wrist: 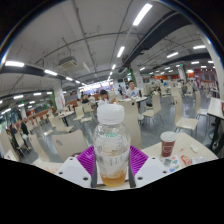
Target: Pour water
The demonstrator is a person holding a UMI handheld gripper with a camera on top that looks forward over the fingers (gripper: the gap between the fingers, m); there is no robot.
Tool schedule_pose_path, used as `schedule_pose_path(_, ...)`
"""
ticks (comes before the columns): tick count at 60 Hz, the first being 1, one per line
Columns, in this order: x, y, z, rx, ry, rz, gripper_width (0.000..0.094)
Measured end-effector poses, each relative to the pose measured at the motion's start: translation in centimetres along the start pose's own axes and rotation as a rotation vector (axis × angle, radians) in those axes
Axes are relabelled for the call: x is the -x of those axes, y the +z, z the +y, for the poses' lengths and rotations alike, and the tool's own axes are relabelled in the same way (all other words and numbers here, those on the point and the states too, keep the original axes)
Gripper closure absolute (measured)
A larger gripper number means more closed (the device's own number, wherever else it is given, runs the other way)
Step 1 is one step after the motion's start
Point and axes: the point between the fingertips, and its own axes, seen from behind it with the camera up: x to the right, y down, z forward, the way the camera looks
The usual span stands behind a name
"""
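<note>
The clear plastic water bottle with a white cap (111, 140) stands upright between the fingers of the gripper (111, 163), its long axis vertical, the purple pads pressed against both its sides. Right of the bottle and slightly beyond, a red-and-white paper cup (168, 145) waits on the pale table (196, 152), so the pour must tip rightward.

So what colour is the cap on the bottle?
White; the bottle cap shows best in the gripper view, the only one.

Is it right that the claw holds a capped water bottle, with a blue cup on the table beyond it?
Not quite: in the gripper view the cup is red and white, not blue. The claw does hold the capped water bottle, and the cup stands on the table beyond.
</note>
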Motion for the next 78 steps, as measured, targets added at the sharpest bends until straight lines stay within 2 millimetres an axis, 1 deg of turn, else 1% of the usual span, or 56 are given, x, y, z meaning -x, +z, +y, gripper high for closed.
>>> schedule_pose_path(4, -2.8, 0.7, 2.5, 0.028, -0.109, 0.048, 0.0512)
schedule_pose_path(5, -3.5, 0.6, 3.4, 0.037, -0.131, 0.057, 0.0511)
schedule_pose_path(6, -4.0, 1.0, 4.4, 0.048, -0.151, 0.063, 0.0513)
schedule_pose_path(7, -4.4, 0.8, 4.7, 0.060, -0.164, 0.068, 0.0512)
schedule_pose_path(11, -6.0, 1.2, 7.1, 0.106, -0.196, 0.084, 0.0515)
schedule_pose_path(12, -6.4, 2.0, 8.6, 0.115, -0.202, 0.088, 0.0514)
schedule_pose_path(13, -6.8, 1.3, 8.6, 0.123, -0.202, 0.089, 0.0514)
schedule_pose_path(18, -7.9, 1.1, 10.7, 0.150, -0.213, 0.093, 0.0514)
schedule_pose_path(19, -8.0, 1.9, 11.4, 0.153, -0.216, 0.094, 0.0514)
schedule_pose_path(22, -8.5, 1.4, 12.5, 0.167, -0.224, 0.096, 0.0513)
schedule_pose_path(23, -8.7, 1.4, 12.9, 0.171, -0.227, 0.097, 0.0513)
schedule_pose_path(24, -9.0, 1.8, 13.3, 0.175, -0.229, 0.099, 0.0513)
schedule_pose_path(27, -9.5, 1.6, 14.5, 0.190, -0.234, 0.108, 0.0505)
schedule_pose_path(29, -9.4, 1.3, 14.1, 0.153, -0.230, 0.102, 0.0507)
schedule_pose_path(32, -9.7, 0.7, 14.2, 0.149, -0.217, 0.108, 0.0507)
schedule_pose_path(33, -9.9, 1.0, 14.2, 0.155, -0.211, 0.109, 0.0506)
schedule_pose_path(36, -9.9, 1.0, 14.4, 0.148, -0.193, 0.114, 0.0497)
schedule_pose_path(42, -10.0, 0.7, 14.4, 0.141, -0.187, 0.115, 0.0419)
schedule_pose_path(45, -10.1, 0.7, 14.7, 0.163, -0.189, 0.122, 0.0382)
schedule_pose_path(47, -10.3, 0.5, 15.2, 0.193, -0.189, 0.130, 0.0331)
schedule_pose_path(48, -10.4, 0.4, 15.5, 0.209, -0.189, 0.132, 0.0281)
schedule_pose_path(50, -10.4, 0.1, 16.0, 0.236, -0.184, 0.135, 0.0119)
schedule_pose_path(51, -10.4, -0.1, 16.1, 0.248, -0.180, 0.137, 0.0072)
schedule_pose_path(53, -10.6, -0.4, 16.5, 0.267, -0.172, 0.148, 0.0114)
schedule_pose_path(54, -10.6, -1.0, 16.4, 0.273, -0.170, 0.157, 0.0122)
schedule_pose_path(57, -10.8, -2.3, 16.4, 0.296, -0.167, 0.184, 0.0082)
schedule_pose_path(59, -10.9, -2.9, 16.2, 0.305, -0.168, 0.191, 0.0085)
schedule_pose_path(60, -10.5, -3.8, 16.1, 0.306, -0.169, 0.193, 0.0093)
schedule_pose_path(62, -10.6, -4.2, 15.9, 0.319, -0.173, 0.195, 0.0092)
schedule_pose_path(63, -10.2, -5.2, 15.8, 0.322, -0.177, 0.198, 0.0092)
schedule_pose_path(67, -9.4, -7.9, 15.6, 0.347, -0.194, 0.209, 0.0091)
schedule_pose_path(68, -9.3, -8.3, 15.5, 0.354, -0.197, 0.209, 0.0092)
schedule_pose_path(74, -7.6, -13.3, 15.3, 0.404, -0.213, 0.217, 0.0090)
schedule_pose_path(75, -7.4, -13.7, 15.4, 0.411, -0.215, 0.218, 0.0094)
schedule_pose_path(78, -6.2, -16.3, 15.1, 0.423, -0.221, 0.214, 0.0091)
